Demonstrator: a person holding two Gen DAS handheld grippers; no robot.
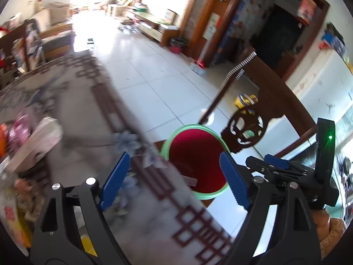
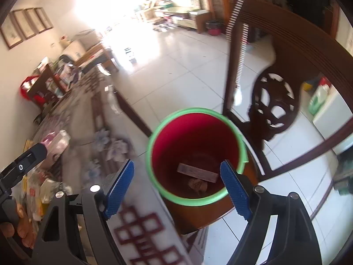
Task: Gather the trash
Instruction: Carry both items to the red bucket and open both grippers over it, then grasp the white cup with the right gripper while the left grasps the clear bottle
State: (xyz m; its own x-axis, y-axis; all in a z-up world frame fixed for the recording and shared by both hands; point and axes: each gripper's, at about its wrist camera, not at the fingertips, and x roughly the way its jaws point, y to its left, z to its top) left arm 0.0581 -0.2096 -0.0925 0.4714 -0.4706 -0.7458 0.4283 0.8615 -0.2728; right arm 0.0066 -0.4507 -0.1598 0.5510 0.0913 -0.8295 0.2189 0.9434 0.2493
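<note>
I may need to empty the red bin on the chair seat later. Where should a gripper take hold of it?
Grip the green rim of the red bin from above, one finger inside the wall and one outside. It stands upright and open-topped, probably too wide to span, and the chair back crowds its far side.

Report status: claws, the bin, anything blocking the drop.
Both claws open and empty: left claw, right claw. Red bin on the chair seat, a flat box inside. Nothing blocking its mouth.
</note>
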